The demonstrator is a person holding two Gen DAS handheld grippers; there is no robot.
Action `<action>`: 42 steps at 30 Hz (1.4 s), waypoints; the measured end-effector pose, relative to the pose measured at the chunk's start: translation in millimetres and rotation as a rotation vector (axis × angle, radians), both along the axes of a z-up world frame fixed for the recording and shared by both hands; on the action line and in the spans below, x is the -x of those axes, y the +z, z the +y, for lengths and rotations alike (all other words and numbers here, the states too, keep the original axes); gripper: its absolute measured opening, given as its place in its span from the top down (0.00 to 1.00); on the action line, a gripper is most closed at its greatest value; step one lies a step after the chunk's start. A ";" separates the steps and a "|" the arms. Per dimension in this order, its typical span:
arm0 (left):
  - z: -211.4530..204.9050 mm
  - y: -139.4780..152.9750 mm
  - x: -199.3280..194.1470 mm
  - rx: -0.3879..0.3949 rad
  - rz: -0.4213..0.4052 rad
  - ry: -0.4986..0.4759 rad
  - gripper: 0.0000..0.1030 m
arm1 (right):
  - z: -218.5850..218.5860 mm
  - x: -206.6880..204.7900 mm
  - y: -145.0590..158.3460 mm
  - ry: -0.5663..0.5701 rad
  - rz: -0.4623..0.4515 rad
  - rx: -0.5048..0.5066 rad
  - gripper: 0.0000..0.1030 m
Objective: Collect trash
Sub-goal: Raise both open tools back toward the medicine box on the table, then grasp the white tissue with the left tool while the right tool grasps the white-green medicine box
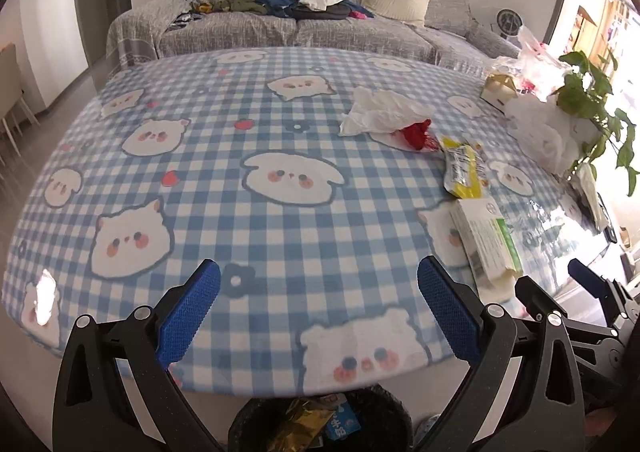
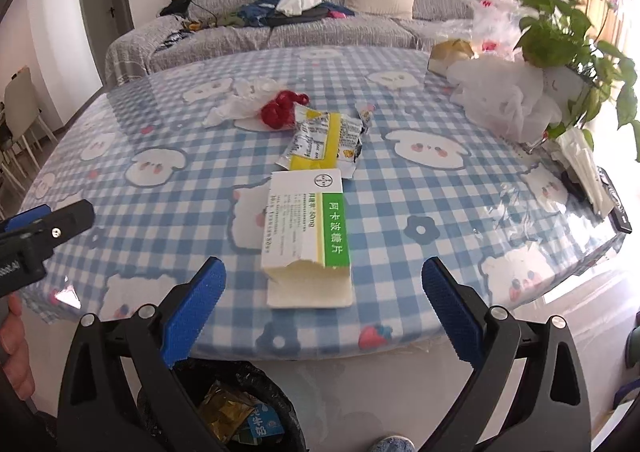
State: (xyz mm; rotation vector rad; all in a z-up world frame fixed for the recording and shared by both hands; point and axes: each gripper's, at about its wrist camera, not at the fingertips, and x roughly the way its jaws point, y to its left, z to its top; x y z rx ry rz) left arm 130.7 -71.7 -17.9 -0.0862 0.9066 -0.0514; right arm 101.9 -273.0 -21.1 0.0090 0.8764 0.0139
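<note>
The white-and-green medicine box point(image 2: 306, 224) bears a Bayer cross logo, "50mg", and "阿卡波糖片" on its green stripe.

One medicine box point(image 2: 306, 228), one yellow wrapper point(image 2: 320, 142), one tissue point(image 2: 240, 102), one bin point(image 2: 236, 408).

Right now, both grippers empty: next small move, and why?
Probably ease the right gripper forward and down onto the torn white-and-green cardboard medicine box. Its jaws stand open with the box lying between and just ahead of them, nearest the table edge, and the black-lined trash bin sits right below. The left gripper is open over bare tablecloth.
</note>
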 end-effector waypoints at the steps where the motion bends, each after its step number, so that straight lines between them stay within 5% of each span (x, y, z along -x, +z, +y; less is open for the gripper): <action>1: 0.9 -3.3 -4.2 0.006 0.005 0.004 0.06 | -0.8 -4.6 -3.0 -0.003 0.011 -0.004 0.08; 11: -0.6 -22.9 -45.8 0.011 0.033 0.001 0.06 | 2.1 -38.2 -22.7 -0.034 0.066 -0.015 0.11; 27: -38.6 -5.4 -160.5 -0.019 0.029 -0.035 0.06 | 0.8 -69.0 -28.4 -0.037 0.106 -0.006 0.21; 42: -66.3 -33.9 -247.2 -0.020 0.117 -0.018 0.07 | -1.0 -73.1 -29.8 0.003 0.129 -0.034 0.25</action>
